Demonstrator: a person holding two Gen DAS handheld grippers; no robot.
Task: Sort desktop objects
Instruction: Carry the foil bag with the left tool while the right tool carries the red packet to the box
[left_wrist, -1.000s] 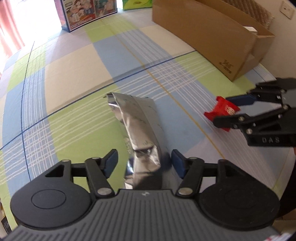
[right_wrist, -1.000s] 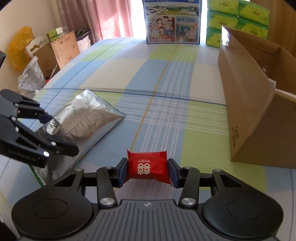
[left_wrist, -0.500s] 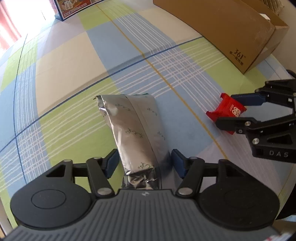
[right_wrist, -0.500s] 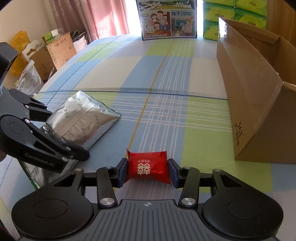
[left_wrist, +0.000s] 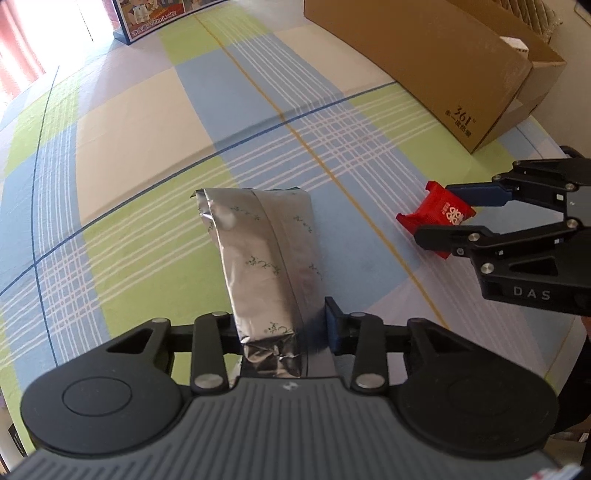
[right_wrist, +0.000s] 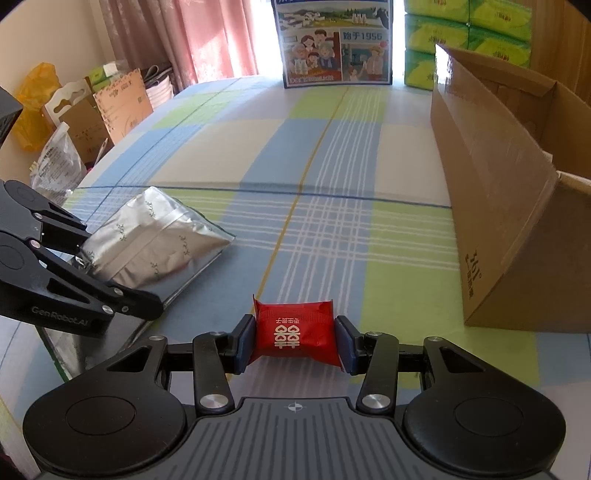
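The left gripper (left_wrist: 280, 328) has closed since 1 s ago: then its blue pads stood apart on both sides of the silver foil pouch (left_wrist: 264, 258), now they pinch the pouch's near, crimped end. The blue pad on the right side touches the foil; the other one is hidden behind the pouch, so I judge the grip from the narrow gap only. The pouch also looks more raised in front than 0.5 s ago, seen from the right wrist cam, but its far end seems to rest on the checked tablecloth (left_wrist: 129, 110); I cannot tell if it is fully lifted.

The right gripper (right_wrist: 295, 341) has not changed: its fingers are closed on the small red packet (right_wrist: 295, 332), w/ a pad on each short side, same as 1 s ago. In the left wrist view the packet (left_wrist: 439, 218) hangs just above or at the cloth, to the right of the pouch and apart from it.

So both items are now held, one per gripper. I think the pick step is about finished and the carry comes next, probably toward the open cardboard box (right_wrist: 509, 192) at the right side of the table, which is near the packet and farther from the pouch. The pouch is long and soft, held only at one end, so it may droop or swing when it goes up
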